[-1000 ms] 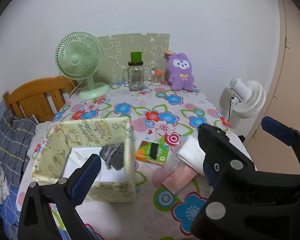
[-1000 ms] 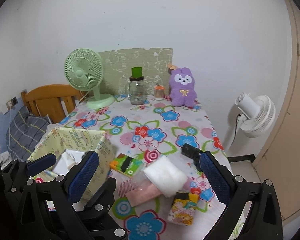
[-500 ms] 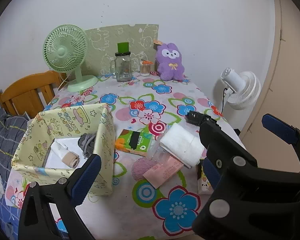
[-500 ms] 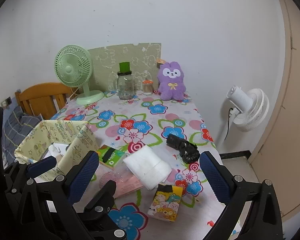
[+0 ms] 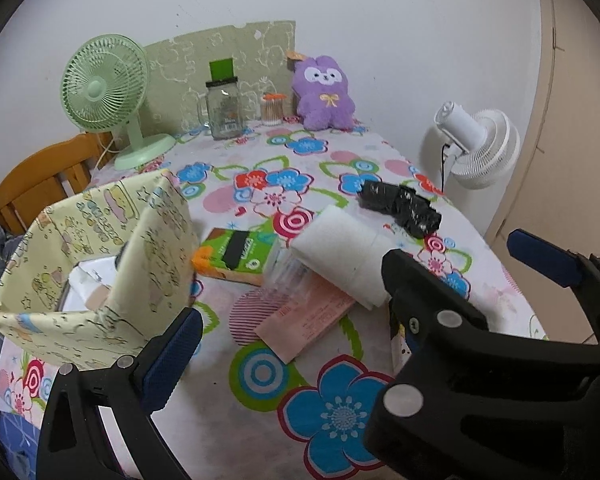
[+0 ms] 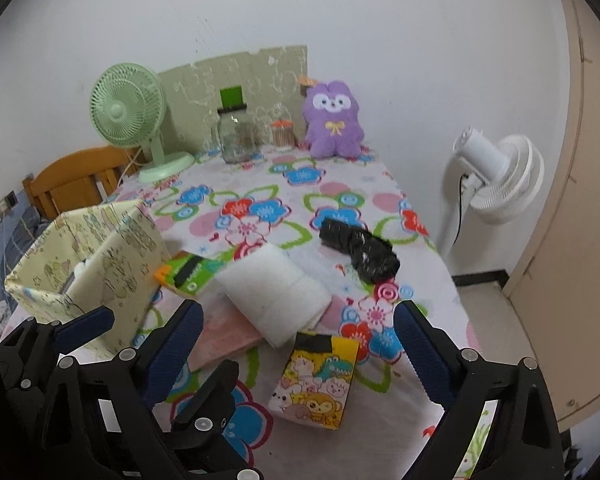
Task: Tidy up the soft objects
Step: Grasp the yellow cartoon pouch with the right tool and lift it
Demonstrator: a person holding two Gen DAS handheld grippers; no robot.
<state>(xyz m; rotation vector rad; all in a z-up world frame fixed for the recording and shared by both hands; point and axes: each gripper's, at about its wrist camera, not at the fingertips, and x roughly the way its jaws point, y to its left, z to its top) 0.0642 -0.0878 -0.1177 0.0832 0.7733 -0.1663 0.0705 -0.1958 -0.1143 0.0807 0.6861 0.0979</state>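
Observation:
A yellow patterned fabric box (image 5: 100,264) (image 6: 92,256) stands at the table's left with white and beige items inside. Beside it lie a white folded cloth (image 5: 344,252) (image 6: 276,288), a pink pack (image 5: 308,320), a green tissue pack (image 5: 240,254) (image 6: 192,274), a black bundle (image 5: 400,208) (image 6: 360,250) and a cartoon tissue pack (image 6: 320,380). A purple plush (image 5: 326,94) (image 6: 334,122) sits at the back. My left gripper (image 5: 356,300) is open and empty above the table front. My right gripper (image 6: 300,344) is open and empty above the cartoon pack.
A green fan (image 5: 108,92), a glass jar (image 5: 224,110) and a small cotton-swab jar (image 5: 272,108) stand at the back. A white fan (image 5: 480,140) stands off the table's right edge. A wooden chair (image 5: 40,184) is at the left.
Both grippers have moved back and to the right, away from the box. The black bundle and cartoon pack have come into view. Both stay open.

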